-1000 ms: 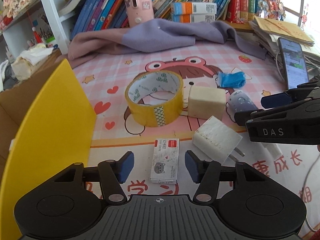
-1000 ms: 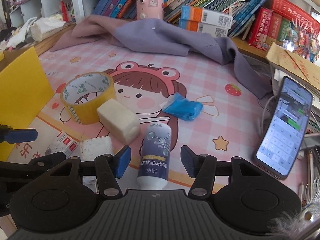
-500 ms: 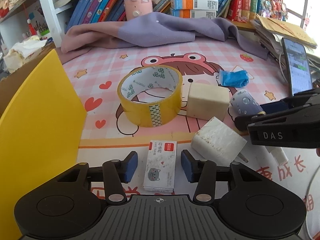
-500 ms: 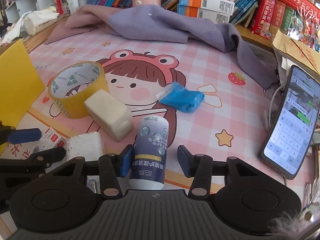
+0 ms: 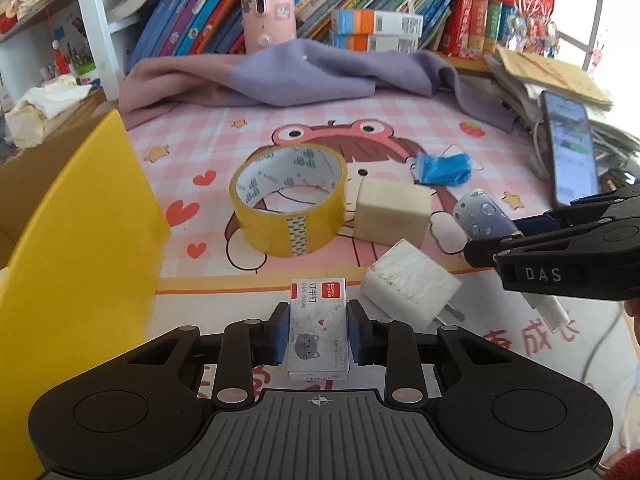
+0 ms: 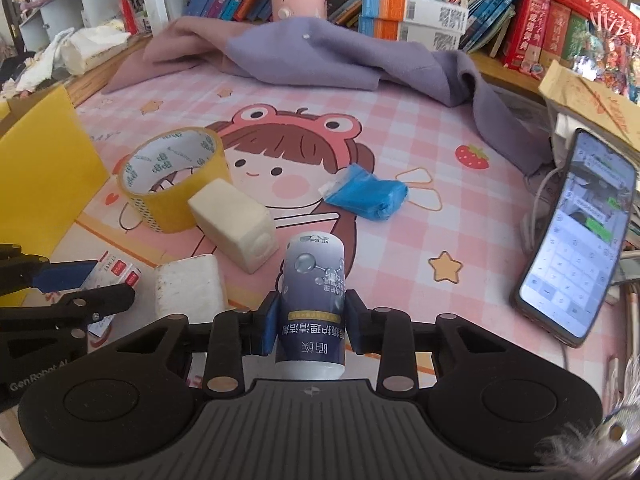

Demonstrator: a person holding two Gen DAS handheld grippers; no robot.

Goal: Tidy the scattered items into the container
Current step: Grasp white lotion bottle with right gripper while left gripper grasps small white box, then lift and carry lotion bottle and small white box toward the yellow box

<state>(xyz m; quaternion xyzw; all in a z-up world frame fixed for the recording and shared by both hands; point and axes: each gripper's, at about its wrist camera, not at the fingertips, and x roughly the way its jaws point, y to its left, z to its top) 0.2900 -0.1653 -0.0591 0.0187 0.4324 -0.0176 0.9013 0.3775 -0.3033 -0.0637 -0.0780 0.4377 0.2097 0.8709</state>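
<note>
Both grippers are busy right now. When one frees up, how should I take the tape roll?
The tape roll lies tilted on its side, its open hole facing up and away. Come from above and pinch the wall: one finger inside the hole, one outside, on the near yellow band. The cream block sits close against its right, so take the left or near part of the rim, where the mat is bare.

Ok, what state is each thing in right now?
Left gripper: shut on small white staple box.
Right gripper: fingers just closed on dark blue bottle, lying down.
Yellow tape roll: loose on mat.
Cream block: loose.
White charger plug: loose.
Phone: screen lit.
</note>
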